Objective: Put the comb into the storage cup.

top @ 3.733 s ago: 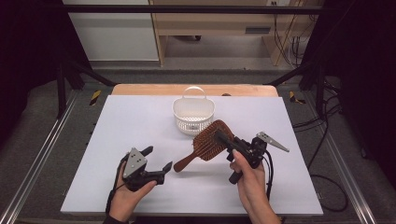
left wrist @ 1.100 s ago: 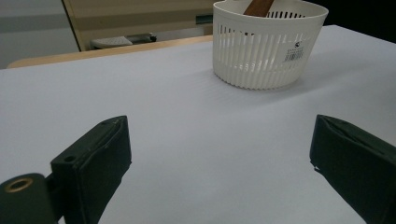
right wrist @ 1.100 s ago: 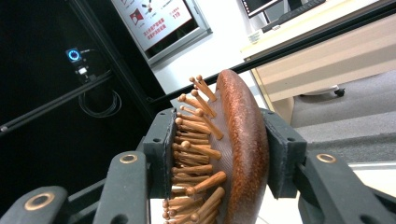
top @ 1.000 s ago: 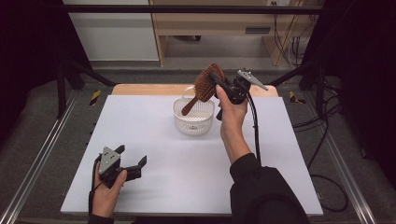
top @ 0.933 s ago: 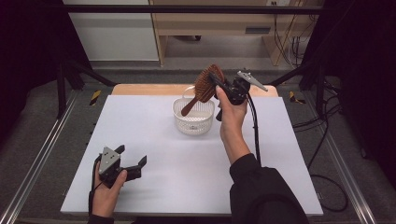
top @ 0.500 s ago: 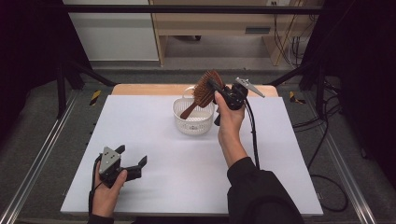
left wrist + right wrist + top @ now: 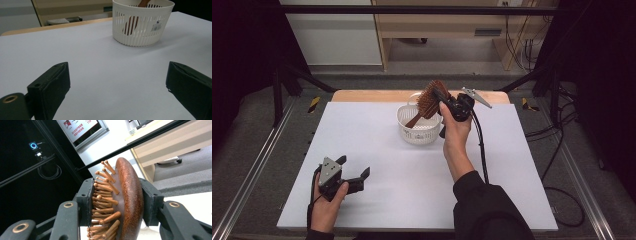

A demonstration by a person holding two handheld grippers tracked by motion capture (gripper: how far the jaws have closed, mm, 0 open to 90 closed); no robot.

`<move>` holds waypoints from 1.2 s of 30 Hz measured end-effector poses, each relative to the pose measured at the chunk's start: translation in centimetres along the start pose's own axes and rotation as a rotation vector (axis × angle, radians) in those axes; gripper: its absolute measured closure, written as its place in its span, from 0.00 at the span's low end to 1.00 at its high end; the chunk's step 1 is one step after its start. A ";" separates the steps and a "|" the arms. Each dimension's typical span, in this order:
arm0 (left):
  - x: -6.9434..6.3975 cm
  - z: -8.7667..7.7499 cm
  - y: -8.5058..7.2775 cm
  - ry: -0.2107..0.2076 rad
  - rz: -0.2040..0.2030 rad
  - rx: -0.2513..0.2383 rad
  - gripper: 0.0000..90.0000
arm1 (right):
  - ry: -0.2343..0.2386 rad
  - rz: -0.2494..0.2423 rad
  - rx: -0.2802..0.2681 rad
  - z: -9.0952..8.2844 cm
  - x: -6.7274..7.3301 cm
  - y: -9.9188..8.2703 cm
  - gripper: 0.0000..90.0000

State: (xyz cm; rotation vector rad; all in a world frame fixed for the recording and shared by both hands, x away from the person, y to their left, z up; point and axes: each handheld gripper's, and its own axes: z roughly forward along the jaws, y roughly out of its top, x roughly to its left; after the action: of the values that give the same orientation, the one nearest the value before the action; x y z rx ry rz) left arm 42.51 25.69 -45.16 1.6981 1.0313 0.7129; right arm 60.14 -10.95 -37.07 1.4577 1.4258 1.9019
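A grey floor (image 7: 262,130) and wooden furniture (image 7: 437,25) lie beyond the white table (image 7: 377,150).

Table (image 7: 377,150): white top — wooden far edge.
Basket (image 7: 419,131): white, slatted — stands far of centre.

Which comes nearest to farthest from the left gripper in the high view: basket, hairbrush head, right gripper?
1. Basket, up and to the right on the table.
2. Hairbrush head, above the basket's far rim.
3. Right gripper, just right of the brush head.
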 end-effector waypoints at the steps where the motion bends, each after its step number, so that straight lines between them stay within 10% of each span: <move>1: 0.0 0.0 0.0 0.000 0.001 -0.001 0.06 | -0.001 -0.001 0.001 0.0 0.0 -0.1 0.58; 36: -0.1 0.0 0.0 -0.013 0.001 0.002 0.06 | -0.008 0.028 0.004 0.1 -0.7 -1.2 0.58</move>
State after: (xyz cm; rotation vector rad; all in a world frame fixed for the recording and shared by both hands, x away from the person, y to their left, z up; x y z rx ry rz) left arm 42.50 25.59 -45.17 1.7031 1.0231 0.7008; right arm 60.16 -10.87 -38.48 1.4937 1.4132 1.9086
